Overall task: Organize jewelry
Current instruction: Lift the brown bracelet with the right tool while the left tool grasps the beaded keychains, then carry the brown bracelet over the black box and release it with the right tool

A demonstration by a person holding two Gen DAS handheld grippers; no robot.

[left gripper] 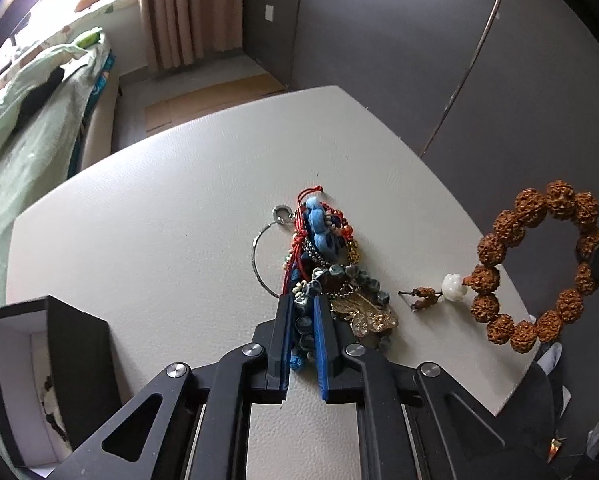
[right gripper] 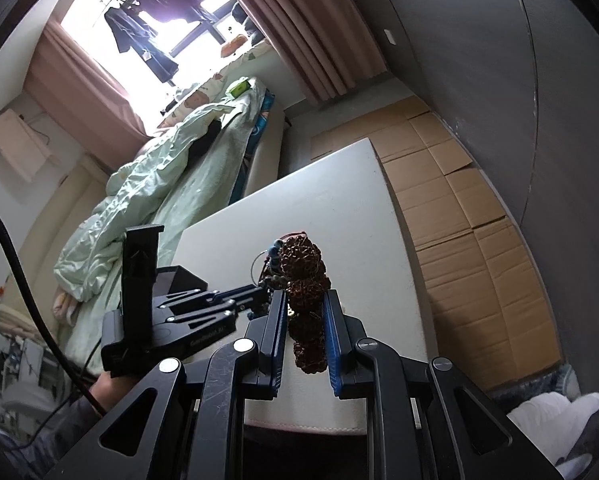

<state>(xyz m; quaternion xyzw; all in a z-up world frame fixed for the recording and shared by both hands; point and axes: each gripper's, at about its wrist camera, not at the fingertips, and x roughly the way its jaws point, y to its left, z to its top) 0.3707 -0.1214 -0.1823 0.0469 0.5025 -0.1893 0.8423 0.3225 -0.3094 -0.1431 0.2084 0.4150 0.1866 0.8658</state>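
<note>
A tangled pile of jewelry (left gripper: 327,268) lies on the white table (left gripper: 159,220): blue and grey beads, red cord, a silver hoop, a gold leaf piece. My left gripper (left gripper: 304,304) is shut on a blue-grey bead strand of the pile (left gripper: 304,322) at its near end. My right gripper (right gripper: 305,300) is shut on a brown rough-seed bead bracelet (right gripper: 303,268) and holds it in the air; in the left wrist view the bracelet (left gripper: 539,264) hangs right of the pile, with a white flower bead and tassel (left gripper: 453,284).
An open black box with a white lining (left gripper: 31,380) stands at the table's near left. A bed with green bedding (left gripper: 27,120) lies left of the table. Cardboard sheets (right gripper: 459,208) cover the floor beyond the right edge, beside dark wall panels (left gripper: 419,40).
</note>
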